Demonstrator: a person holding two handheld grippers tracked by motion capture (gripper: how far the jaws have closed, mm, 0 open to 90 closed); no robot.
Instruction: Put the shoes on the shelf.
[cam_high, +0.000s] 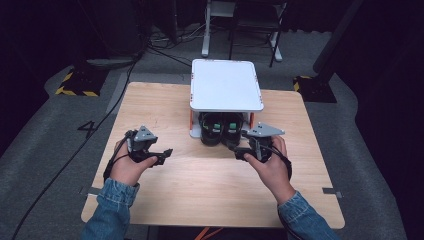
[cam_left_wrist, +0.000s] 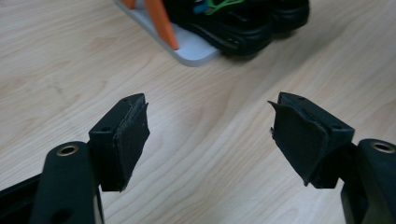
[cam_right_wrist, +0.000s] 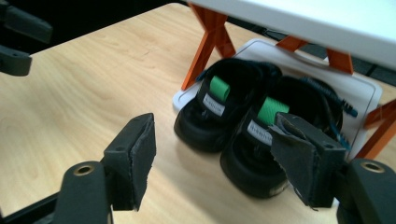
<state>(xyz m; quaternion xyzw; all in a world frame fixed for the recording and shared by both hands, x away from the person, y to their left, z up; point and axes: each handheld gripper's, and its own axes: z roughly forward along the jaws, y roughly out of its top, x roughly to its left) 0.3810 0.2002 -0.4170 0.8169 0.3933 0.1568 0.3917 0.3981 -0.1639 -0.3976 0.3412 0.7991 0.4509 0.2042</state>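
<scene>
Pair of black shoes sits on the lower tray of a small white rack, heels poking out past the rack's front edge toward the person. Green rolls are tucked inside each shoe, white tags at the insoles. The rack stands on orange legs at the far middle of the tabletop.

Right gripper: just in front of the rack, at its right corner, nearest the right-hand shoe. Jaws spread, nothing between them; the pads stand clear of the shoes.

Left gripper: out to the left of the rack, over bare wood, jaws also spread and empty. In the left gripper view the rack's corner and one heel lie ahead and well apart.

Step in hand, by my reading: hands off, shoes stowed under the rack's top shelf.

To do it well:
- Draw the right gripper straight back from the rack, jaws kept wide, so a pad does not catch a heel and drag the shoe off the tray.
- Mind the orange leg beside the left-hand shoe; a knock there could shift the rack.
- Check that both heels sit square on the tray; they overhang a little, so nudge them in with a flat pad if needed.
</scene>
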